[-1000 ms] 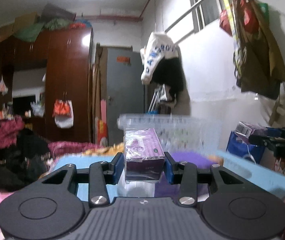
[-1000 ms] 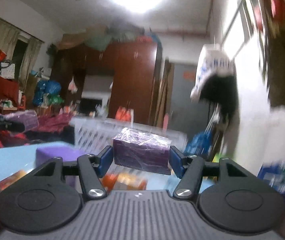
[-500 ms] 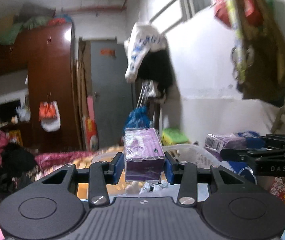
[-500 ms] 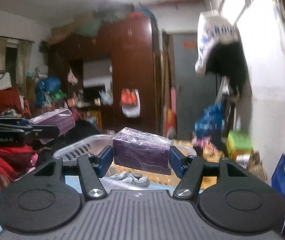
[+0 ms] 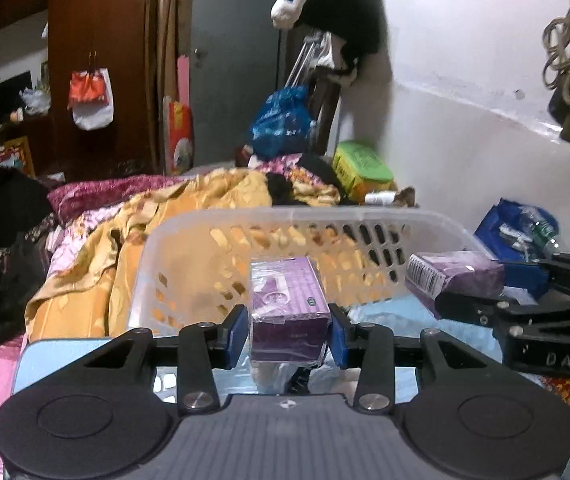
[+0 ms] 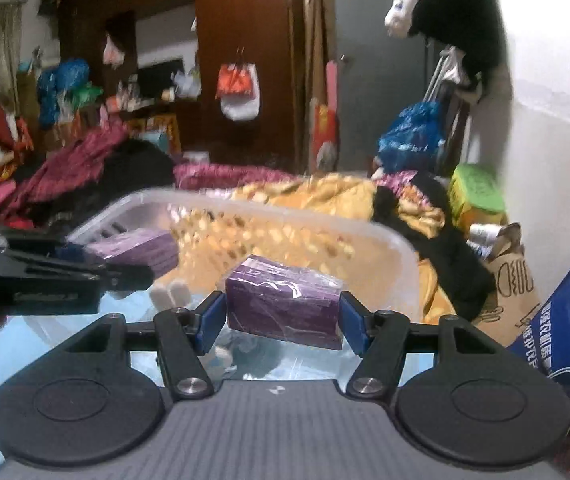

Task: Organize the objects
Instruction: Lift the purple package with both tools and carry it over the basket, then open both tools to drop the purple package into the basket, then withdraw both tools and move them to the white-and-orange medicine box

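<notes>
A purple box (image 5: pixel 289 312) wrapped in clear film is pinched end-on between the blue pads of the left gripper (image 5: pixel 289 330). It is held above the near rim of a translucent white basket (image 5: pixel 297 216), which stands on a light blue surface (image 5: pixel 51 354). In the right wrist view a second purple box (image 6: pixel 283 308) is clamped sideways and slightly tilted by the right gripper (image 6: pixel 283 322), also over the basket (image 6: pixel 397 256).

Each gripper is seen from the side only in the other camera: the right one with its box (image 5: pixel 455 276) at the right edge of the left view, the left one with its box (image 6: pixel 137 250) at the left edge of the right view. White plush pieces (image 6: pixel 171 294) inside the basket are shown only by the right view. Behind the basket a yellow blanket (image 5: pixel 157 216) is seen, and a green box (image 5: pixel 359 168) near the white wall.
</notes>
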Tool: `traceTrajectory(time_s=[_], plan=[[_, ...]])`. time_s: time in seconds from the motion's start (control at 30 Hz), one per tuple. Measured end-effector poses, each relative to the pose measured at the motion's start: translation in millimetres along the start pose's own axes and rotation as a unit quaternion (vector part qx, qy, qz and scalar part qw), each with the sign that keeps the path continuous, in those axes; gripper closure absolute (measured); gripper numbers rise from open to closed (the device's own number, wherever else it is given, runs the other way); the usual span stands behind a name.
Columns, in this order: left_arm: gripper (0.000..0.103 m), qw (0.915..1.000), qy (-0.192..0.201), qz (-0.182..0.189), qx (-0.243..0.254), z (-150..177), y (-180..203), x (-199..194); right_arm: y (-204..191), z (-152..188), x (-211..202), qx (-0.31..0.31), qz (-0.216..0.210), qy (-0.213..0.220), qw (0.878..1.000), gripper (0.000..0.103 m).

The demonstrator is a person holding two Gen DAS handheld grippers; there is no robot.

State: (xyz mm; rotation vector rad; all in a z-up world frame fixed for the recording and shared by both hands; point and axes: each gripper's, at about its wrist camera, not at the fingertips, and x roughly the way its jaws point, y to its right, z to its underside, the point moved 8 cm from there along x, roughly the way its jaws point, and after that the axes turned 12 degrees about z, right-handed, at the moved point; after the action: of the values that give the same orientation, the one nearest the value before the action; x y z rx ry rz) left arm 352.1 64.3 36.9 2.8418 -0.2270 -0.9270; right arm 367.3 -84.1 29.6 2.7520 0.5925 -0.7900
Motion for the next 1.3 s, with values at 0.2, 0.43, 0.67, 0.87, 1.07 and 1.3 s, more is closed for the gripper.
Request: traceTrajectory(time_s=[0.2,0.43,0.67,0.87,1.07,1.3], plan=[[0.057,0.9997,-0.026,-0.004,-0.004,4,-4,15,-6,6,8,-0.015,-0.001,-0.028,0.999,0.038],[0.045,0.9997,-0.022,-0.006,-0.001,7,-5,20,-7,3,11,-0.026,-0.003,-0.025,0.999,0.022],[0.023,0.9976,0.053,-0.028,0.036,-4,8,-29,11,-10,-30,0.011,0.018,0.045,0.999,0.001],[0.013,0.9916,0.106,-0.033,0.066,28,23,-115,19,35,-97,0.052,-0.038,0.133,0.989,0.000],[0.013,0.9885,0.117,-0.047,0.083,101,23,-178,25,106,-131,0.078,-0.085,0.129,0.985,0.000],[0.012,0.9868,0.156,-0.002,0.043,160,14,-182,9,156,-152,0.073,-0.112,0.162,0.978,0.000]])
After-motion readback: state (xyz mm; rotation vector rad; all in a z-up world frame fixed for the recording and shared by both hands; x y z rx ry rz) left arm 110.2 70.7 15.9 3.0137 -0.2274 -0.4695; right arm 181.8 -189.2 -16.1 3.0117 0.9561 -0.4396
